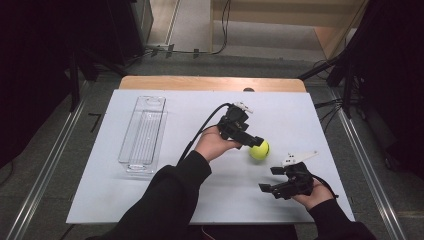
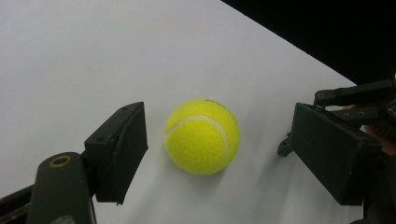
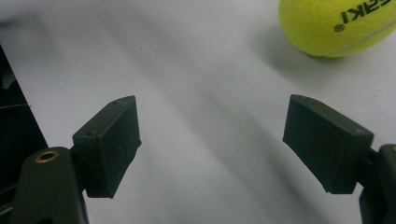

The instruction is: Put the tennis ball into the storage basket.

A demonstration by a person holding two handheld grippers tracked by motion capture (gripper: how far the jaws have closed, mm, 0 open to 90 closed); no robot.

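From above, the tennis ball (image 1: 259,150) lay on the white table (image 1: 150,200), right of centre, with the left gripper (image 1: 254,142) at it and the right gripper (image 1: 270,180) nearby. A clear tray (image 1: 142,132) sat far left. The left gripper view showed its fingers (image 2: 119,149) spread wide around the ball (image 2: 202,136), not touching. The right gripper view showed wide, empty fingers (image 3: 109,144), the ball (image 3: 338,25) beyond.

The one piece of print that can be read stands on the tennis ball (image 3: 338,25), in the right gripper view: dark capital letters run along its yellow felt, ending in "AKI" (the start is cut off by the picture's top edge, and the letter before could be a K or part of another). A small round mark sits just beside the first letter.
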